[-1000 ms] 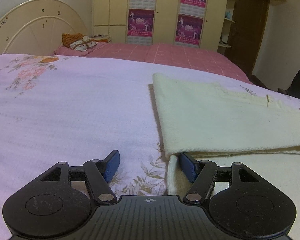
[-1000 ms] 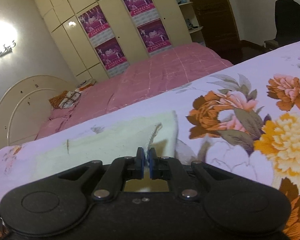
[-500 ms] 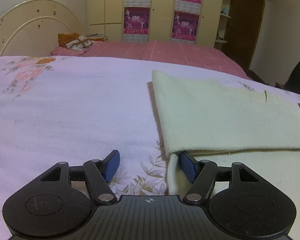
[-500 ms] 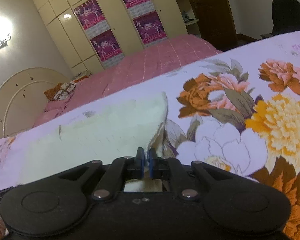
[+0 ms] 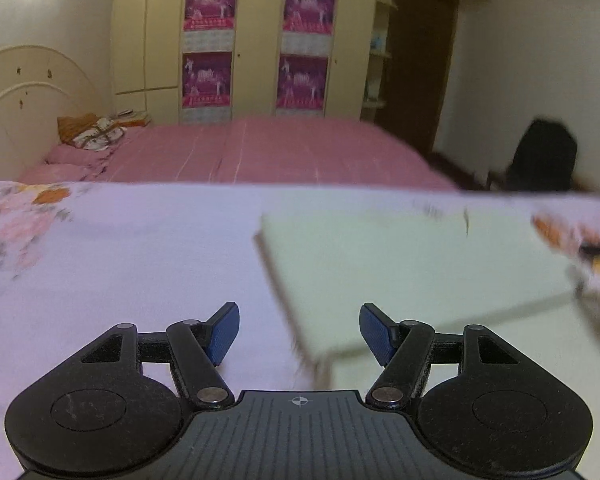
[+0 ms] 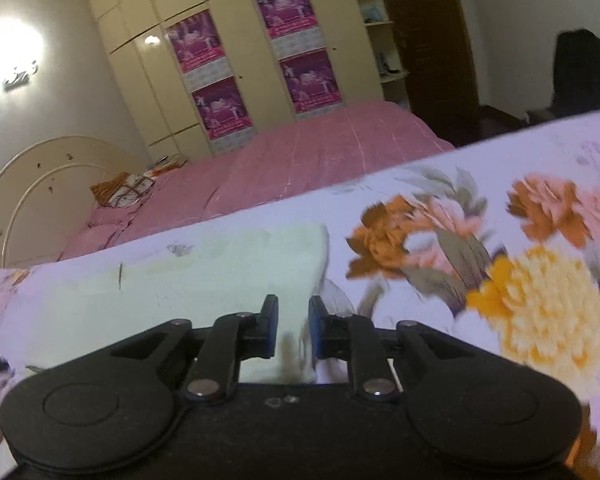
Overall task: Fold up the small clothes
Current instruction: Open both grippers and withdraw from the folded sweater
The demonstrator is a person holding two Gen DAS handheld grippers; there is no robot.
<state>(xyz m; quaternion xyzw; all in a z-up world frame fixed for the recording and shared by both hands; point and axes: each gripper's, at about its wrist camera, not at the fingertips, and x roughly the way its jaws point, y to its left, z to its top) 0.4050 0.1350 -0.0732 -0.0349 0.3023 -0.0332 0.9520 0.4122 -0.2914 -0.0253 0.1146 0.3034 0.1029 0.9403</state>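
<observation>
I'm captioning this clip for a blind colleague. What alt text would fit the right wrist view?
The right gripper, jaws slightly apart and holding nothing, sits over the right end of a folded cream cloth lying on a lilac floral bedspread. Behind are a pink bed, a cream wardrobe with magenta posters, and a dark door.
</observation>
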